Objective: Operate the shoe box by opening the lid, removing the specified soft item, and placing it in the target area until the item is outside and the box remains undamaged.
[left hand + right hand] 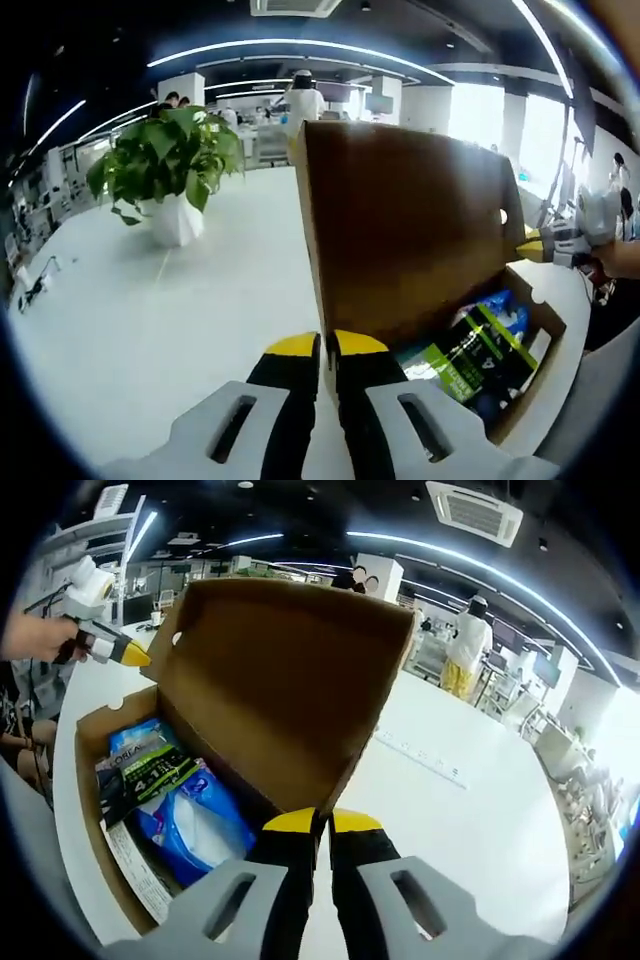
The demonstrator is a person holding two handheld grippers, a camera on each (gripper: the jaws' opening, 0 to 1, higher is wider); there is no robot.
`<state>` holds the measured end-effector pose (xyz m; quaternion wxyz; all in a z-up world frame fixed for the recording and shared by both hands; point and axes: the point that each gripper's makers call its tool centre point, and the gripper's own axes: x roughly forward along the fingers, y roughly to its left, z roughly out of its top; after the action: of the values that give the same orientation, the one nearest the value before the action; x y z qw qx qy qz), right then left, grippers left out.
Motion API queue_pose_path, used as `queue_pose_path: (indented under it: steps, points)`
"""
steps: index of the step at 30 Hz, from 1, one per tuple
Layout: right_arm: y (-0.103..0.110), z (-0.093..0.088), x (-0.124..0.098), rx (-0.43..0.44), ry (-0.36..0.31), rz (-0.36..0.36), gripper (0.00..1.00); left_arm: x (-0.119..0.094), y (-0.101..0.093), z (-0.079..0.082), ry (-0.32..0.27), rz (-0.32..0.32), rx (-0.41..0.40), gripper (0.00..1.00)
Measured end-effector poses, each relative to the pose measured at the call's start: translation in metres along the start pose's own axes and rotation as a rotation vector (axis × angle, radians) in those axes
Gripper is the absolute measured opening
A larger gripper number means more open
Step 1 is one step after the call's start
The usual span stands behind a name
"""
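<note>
A brown cardboard shoe box (545,340) (95,810) lies on a white table with its lid (410,230) (290,680) raised upright. Inside lie a blue soft pack (195,825) (500,310) and a green-and-black packet (480,355) (150,765). My left gripper (328,350) is shut on one side edge of the lid; in the right gripper view it shows at the lid's far corner (125,652). My right gripper (322,825) is shut on the opposite side edge and appears at the right of the left gripper view (540,247).
A leafy plant (170,170) in a white pot stands on the white table (150,320) beyond the box. A thin ruler-like strip (420,760) lies on the table. A person in white (303,100) (465,645) stands far behind. A hand (35,635) holds the left gripper.
</note>
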<state>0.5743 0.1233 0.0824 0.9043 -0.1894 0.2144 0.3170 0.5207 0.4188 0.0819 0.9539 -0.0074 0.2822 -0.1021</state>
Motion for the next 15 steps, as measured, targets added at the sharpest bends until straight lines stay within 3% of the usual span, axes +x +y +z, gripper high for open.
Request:
queue_pose_path:
  steps: [3, 15]
  points:
    - [0.0003, 0.0000, -0.0003, -0.002, 0.002, -0.001, 0.02, 0.0010, 0.0005, -0.0008, -0.016, -0.003, -0.043, 0.02]
    - [-0.0021, 0.0011, 0.0014, -0.006, 0.008, 0.001, 0.02, 0.0080, -0.0013, 0.0063, -0.019, 0.002, -0.012, 0.01]
